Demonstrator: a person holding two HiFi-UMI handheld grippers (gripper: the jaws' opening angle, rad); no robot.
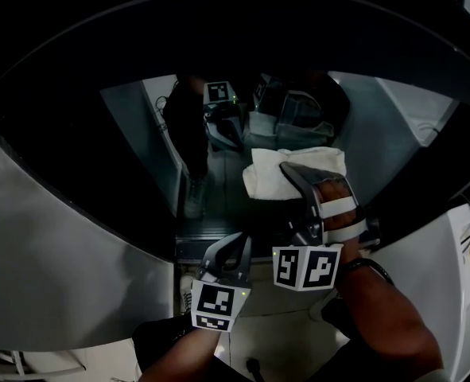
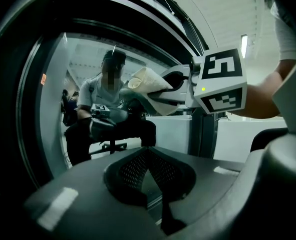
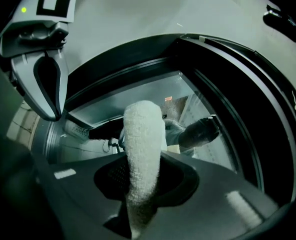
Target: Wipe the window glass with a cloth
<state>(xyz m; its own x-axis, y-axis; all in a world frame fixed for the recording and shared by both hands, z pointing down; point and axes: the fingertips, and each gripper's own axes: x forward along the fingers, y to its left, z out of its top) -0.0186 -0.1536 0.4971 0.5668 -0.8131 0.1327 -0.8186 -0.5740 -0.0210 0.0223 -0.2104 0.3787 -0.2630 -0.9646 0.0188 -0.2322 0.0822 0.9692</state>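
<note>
Your right gripper is pinched tight on the white cloth and holds it against the glass, near the middle. Your left gripper sits lower, just beside it, jaws pressed together with nothing in them

A cream-white terry cloth is sitting pinched between the closed jaws of the right gripper. Its folded bulk is rising out of them as a thick, rounded roll. From the head view it is spreading as a pale, crumpled pad right of centre on the window glass; whether it is touching is unclear. The glass is curving inside a dark rounded frame and showing dim reflections.
</note>
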